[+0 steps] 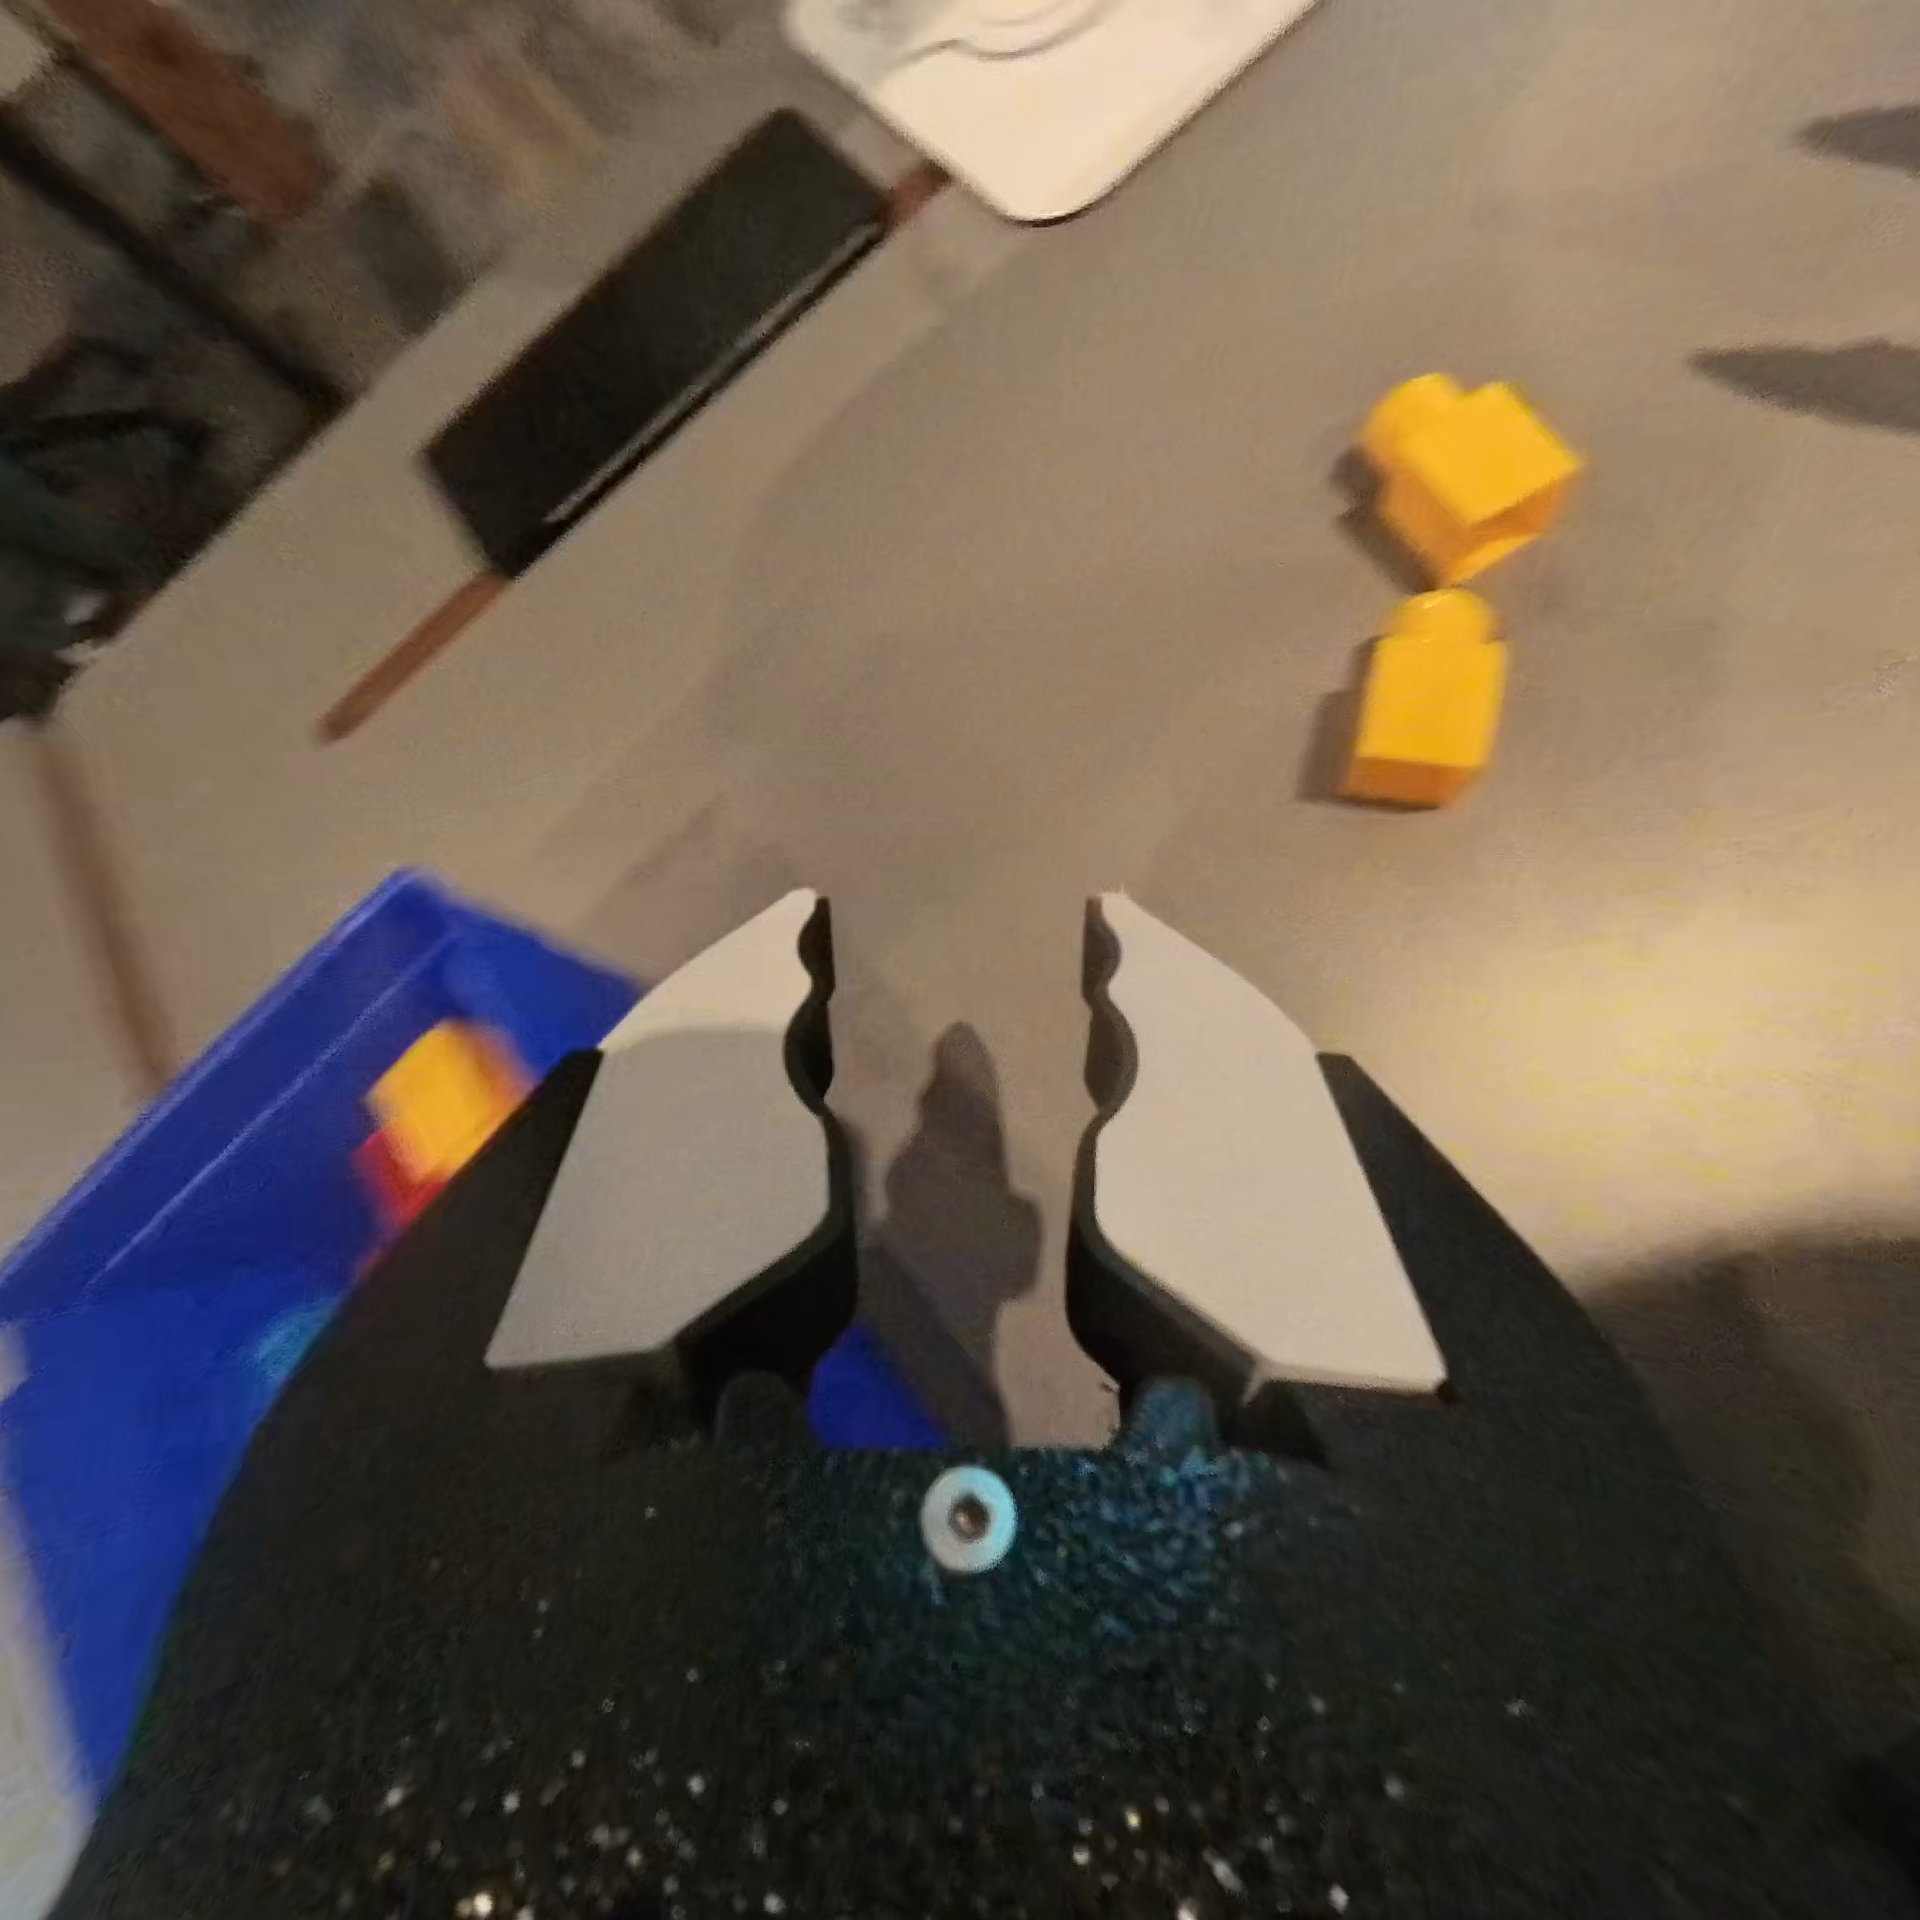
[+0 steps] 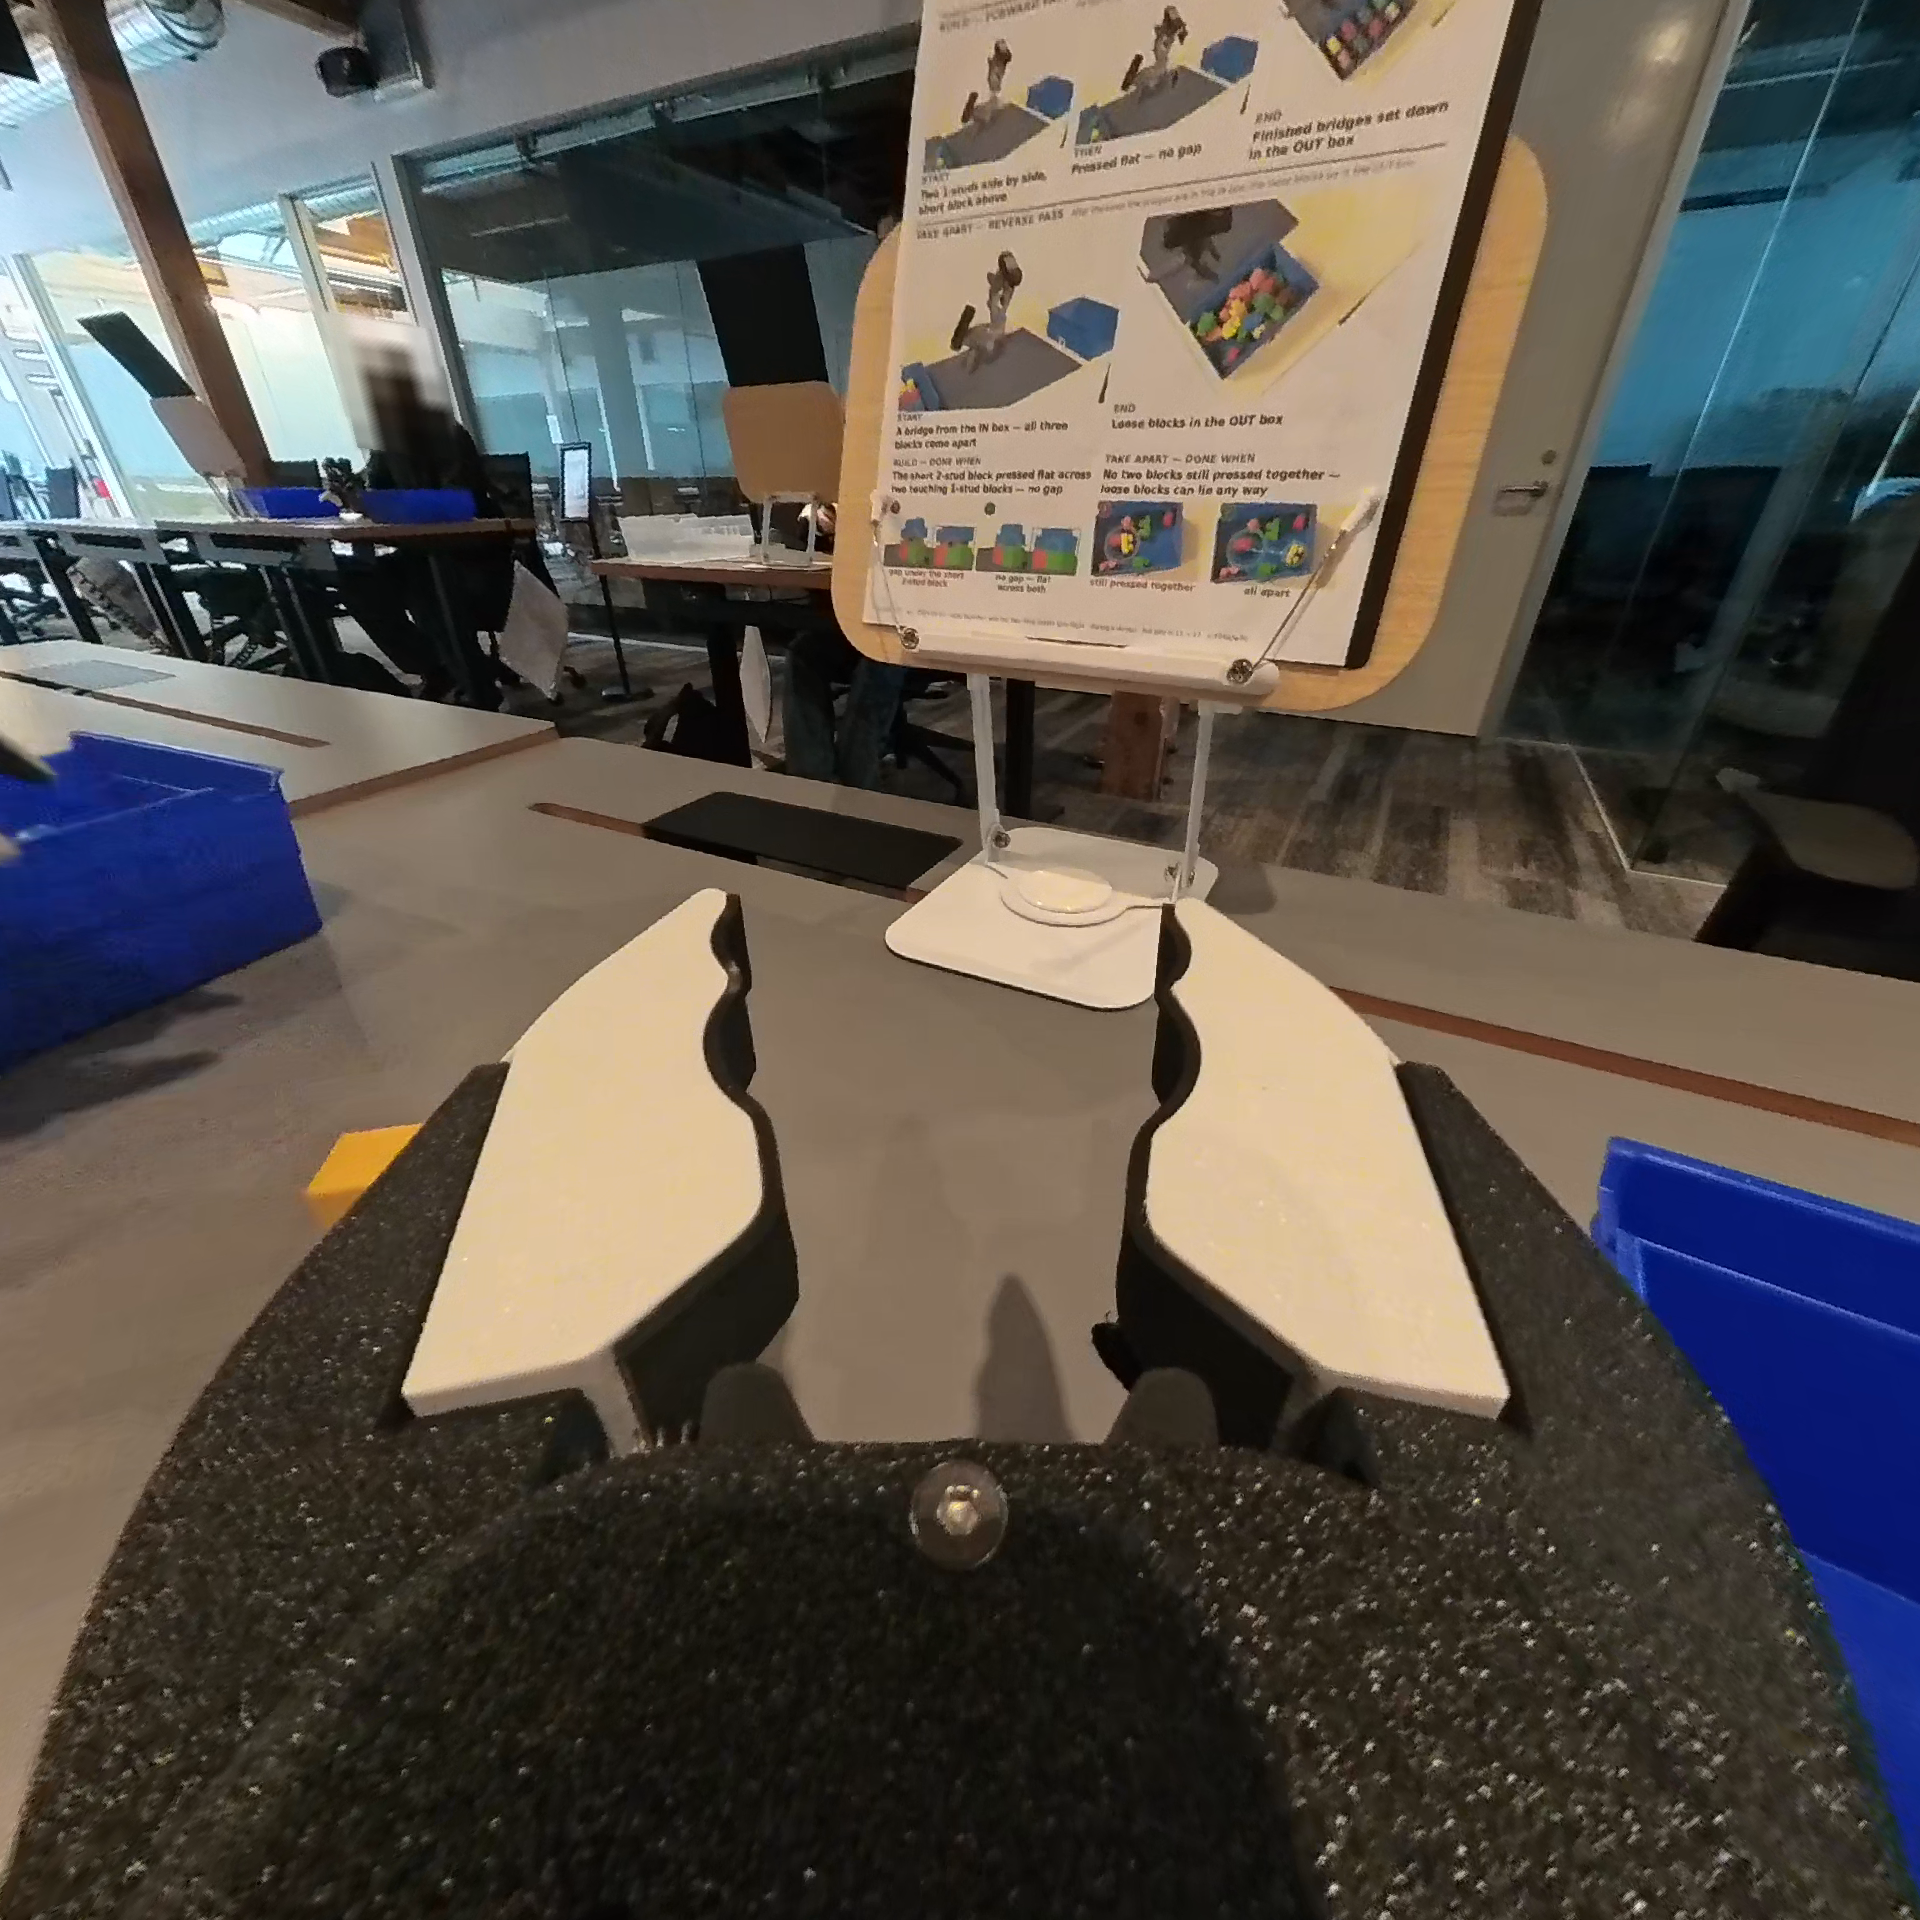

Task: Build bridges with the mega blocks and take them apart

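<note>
Left gripper (image 1: pixel 958 914): released, jaws apart with only bare grey tabletop (image 1: pixel 987 727) between the pale fingers; nothing grasped.
Right gripper (image 2: pixel 951 925): spread wide, empty, only table surface between its fingers.
Blue plastic bin at 8 o'clock (image 1: pixel 208 1143): just beside the left gripper in the left wrist view; a yellow block (image 1: pixel 442 1107) and something red lie inside, blurred.
Second blue bin (image 2: pixel 1766 1351): at 4 o'clock in the right wrist view; contents hidden.
Nearer yellow single-stud block (image 1: pixel 1418 717): at 2 o'clock from the left gripper, loose on the table, stud pointing away.
Farther yellow single-stud block (image 1: pixel 1465 483): just beyond the first, tipped on its side, apart from it.
Black flat panel (image 1: pixel 665 343): at 11 o'clock, set into the table.
White stand base (image 1: pixel 1039 94): at 12 o'clock, carrying a printed instruction sheet (image 2: pixel 1174 312).
Progress: judging from the layout, early in a build. Two pillar blocks are out but neither upright together nor touching.
Left to do: stand both side by side, fetch a spanning block, press it across, then take apart.
</note>
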Tool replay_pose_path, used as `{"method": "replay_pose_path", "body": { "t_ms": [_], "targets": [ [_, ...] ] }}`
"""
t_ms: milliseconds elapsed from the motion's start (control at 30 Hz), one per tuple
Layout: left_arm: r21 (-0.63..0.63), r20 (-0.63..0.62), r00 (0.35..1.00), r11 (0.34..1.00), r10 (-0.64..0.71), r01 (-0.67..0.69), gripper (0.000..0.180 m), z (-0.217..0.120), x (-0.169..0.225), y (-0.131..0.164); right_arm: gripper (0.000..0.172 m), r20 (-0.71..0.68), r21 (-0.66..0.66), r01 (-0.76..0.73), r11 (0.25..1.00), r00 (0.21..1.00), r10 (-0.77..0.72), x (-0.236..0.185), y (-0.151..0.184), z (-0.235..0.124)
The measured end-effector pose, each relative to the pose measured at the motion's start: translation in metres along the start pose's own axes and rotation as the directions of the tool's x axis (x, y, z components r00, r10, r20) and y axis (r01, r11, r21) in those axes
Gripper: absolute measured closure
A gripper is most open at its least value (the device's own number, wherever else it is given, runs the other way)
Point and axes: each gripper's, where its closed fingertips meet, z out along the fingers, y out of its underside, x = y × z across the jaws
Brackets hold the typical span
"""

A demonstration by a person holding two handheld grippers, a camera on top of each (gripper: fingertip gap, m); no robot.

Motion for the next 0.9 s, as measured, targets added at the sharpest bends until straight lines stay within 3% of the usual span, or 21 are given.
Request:
{"method": "replay_pose_path", "body": {
  "t_ms": [133,333,533,700,900],
  "targets": [
    [-0.059,0.169,0.982,0.994,-0.083,0.094,0.137,-0.047,-0.067,0.041,0.097,-0.003,0.003,0.006,1.0,1.0,-0.006,0.0,-0.001,0.0],
    [-0.107,0.203,0.945,0.953,-0.257,0.283,0.138,-0.07,-0.13,0.099,0.097,-0.001,-0.011,0.012,1.0,1.0,-0.012,-0.002,0.002,0.002],
    [-0.116,0.125,0.922,0.917,-0.368,0.382,0.127,-0.052,-0.148,0.118,0.097,-0.001,-0.024,0.014,1.0,1.0,-0.014,-0.003,0.006,0.004],
    [-0.223,0.158,0.956,0.934,-0.249,0.28,0.136,-0.023,-0.163,0.127,0.097,0.001,-0.042,0.024,0.999,1.0,-0.024,-0.004,0.01,0.006],
    [-0.367,0.139,0.966,0.894,-0.22,0.257,0.136,0.009,-0.169,0.143,0.097,-0.002,-0.049,0.018,0.999,1.0,-0.018,-0.002,0.013,0.007]
  ]
}}
